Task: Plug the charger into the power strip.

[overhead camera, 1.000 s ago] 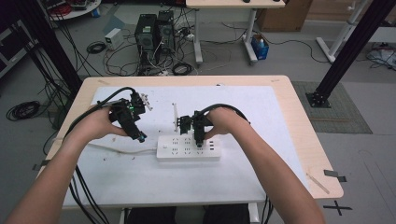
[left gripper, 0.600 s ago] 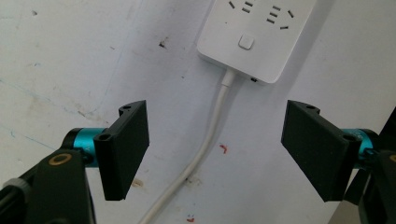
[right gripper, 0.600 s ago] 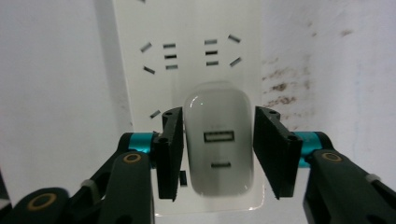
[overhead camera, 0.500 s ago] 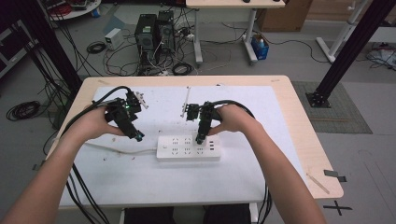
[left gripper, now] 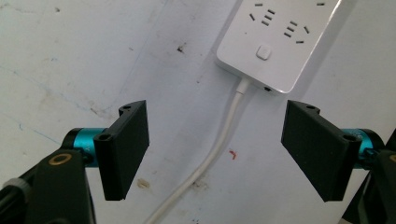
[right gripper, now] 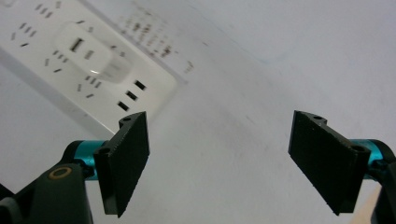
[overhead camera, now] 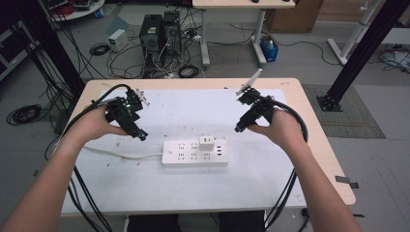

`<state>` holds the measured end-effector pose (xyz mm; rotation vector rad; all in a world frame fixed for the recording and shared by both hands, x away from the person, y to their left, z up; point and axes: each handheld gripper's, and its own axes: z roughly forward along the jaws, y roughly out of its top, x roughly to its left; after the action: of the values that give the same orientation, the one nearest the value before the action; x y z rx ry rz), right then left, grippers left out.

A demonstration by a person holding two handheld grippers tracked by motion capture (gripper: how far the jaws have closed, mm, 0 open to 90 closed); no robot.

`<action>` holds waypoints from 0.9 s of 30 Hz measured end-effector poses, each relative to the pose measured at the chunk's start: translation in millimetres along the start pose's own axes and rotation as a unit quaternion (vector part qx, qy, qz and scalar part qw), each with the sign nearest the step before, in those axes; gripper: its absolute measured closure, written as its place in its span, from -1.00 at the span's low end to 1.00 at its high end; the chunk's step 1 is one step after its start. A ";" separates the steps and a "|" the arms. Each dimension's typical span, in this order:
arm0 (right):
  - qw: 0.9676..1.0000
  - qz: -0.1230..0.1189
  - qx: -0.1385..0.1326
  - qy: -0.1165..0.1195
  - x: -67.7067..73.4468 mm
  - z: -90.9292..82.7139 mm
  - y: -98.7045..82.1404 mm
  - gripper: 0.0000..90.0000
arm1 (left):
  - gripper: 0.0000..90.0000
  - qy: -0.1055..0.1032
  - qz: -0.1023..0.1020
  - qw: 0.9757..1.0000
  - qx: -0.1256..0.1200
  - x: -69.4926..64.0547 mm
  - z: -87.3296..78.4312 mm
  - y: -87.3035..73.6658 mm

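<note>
A person sits at a light wooden desk [overhead camera: 309,111] covered by a white sheet, holding a black two-jaw gripper in each hand, with forearms coming in from the bottom of the high view. A long white rectangular plastic power strip [overhead camera: 194,152] lies flat near the middle of the desk, its long side running left to right. A small white cube-shaped charger plug [overhead camera: 208,143] sits plugged into the strip's top face, toward its right end, just beside a row of small dark ports. A white cord [overhead camera: 121,154] leaves the strip's left end and trails off to the left across the sheet. The left gripper [overhead camera: 140,134] hovers just left of the strip, pointing down toward the cord; its fingers [left gripper: 125,149] stand apart with nothing between them, and in the left gripper view the cord and the strip's square button end lie on the sheet below the gap. The right gripper [overhead camera: 239,128] is held up to the right of the strip, well clear of it, tilted toward the plug. Its fingers [right gripper: 125,158] have just been opening and now stand wide apart, holding nothing; in the right gripper view the blurred strip and plug [right gripper: 91,53] appear at upper left, beyond the left finger, with bare white sheet between the fingers. Black cables trail from both grippers back toward the person.
</note>
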<state>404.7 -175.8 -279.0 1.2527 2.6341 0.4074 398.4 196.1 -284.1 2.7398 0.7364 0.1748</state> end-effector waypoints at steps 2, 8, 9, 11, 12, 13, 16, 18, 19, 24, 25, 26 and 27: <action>0.999 0.035 0.005 -0.010 -11.9 -2.2 -8.8 -0.55 | -0.48 0.000 -0.002 1.000 -0.002 0.4 0.7 0.8; 0.998 0.064 -0.001 -0.010 -25.8 -4.8 -18.0 -0.55 | -0.48 0.002 0.002 1.000 0.007 -1.5 3.3 3.3; 0.998 0.065 -0.003 -0.008 -26.8 -5.6 -18.3 -0.55 | -0.48 0.003 0.000 1.000 0.007 -1.8 3.0 3.7; 0.998 0.069 -0.007 -0.008 -28.4 -6.9 -18.5 -0.55 | -0.48 0.003 0.000 1.000 0.006 -1.8 2.2 4.5; 0.998 0.069 -0.007 -0.008 -28.4 -6.9 -18.5 -0.55 | -0.48 0.003 0.000 1.000 0.006 -1.8 2.2 4.5; 0.997 0.071 -0.008 -0.007 -28.8 -7.4 -18.5 -0.55 | -0.48 0.005 0.000 1.000 0.005 -2.5 1.5 5.2; 0.997 0.080 -0.010 -0.011 -30.5 -8.3 -18.4 -0.55 | -0.48 0.005 -0.003 1.000 0.003 -3.9 1.1 5.8; 0.997 0.080 -0.013 -0.010 -31.9 -8.4 -18.1 -0.56 | -0.48 0.007 0.000 1.000 0.005 -4.8 0.5 6.5; 0.996 0.082 -0.013 -0.011 -32.2 -8.3 -17.9 -0.55 | -0.48 0.006 0.001 1.000 0.006 -5.2 0.3 7.0; 0.997 0.077 -0.009 -0.007 -31.8 -6.7 -17.2 -0.56 | -0.48 0.008 0.002 1.000 0.007 -6.5 -1.1 7.8; 0.997 0.079 -0.009 -0.009 -31.5 -6.7 -17.0 -0.55 | -0.48 0.008 0.000 1.000 0.006 -6.9 -0.7 7.9; 0.997 0.078 -0.012 -0.008 -32.0 -6.3 -17.0 -0.55 | -0.48 0.009 0.003 1.000 0.009 -7.0 -0.5 8.1; 0.997 0.076 -0.011 -0.006 -31.9 -6.1 -17.1 -0.55 | -0.48 0.010 0.004 1.000 0.010 -7.2 -0.3 8.2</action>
<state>410.3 -212.1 -276.9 1.4497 2.5254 0.4514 396.0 185.8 -281.5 2.7649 0.7370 0.1972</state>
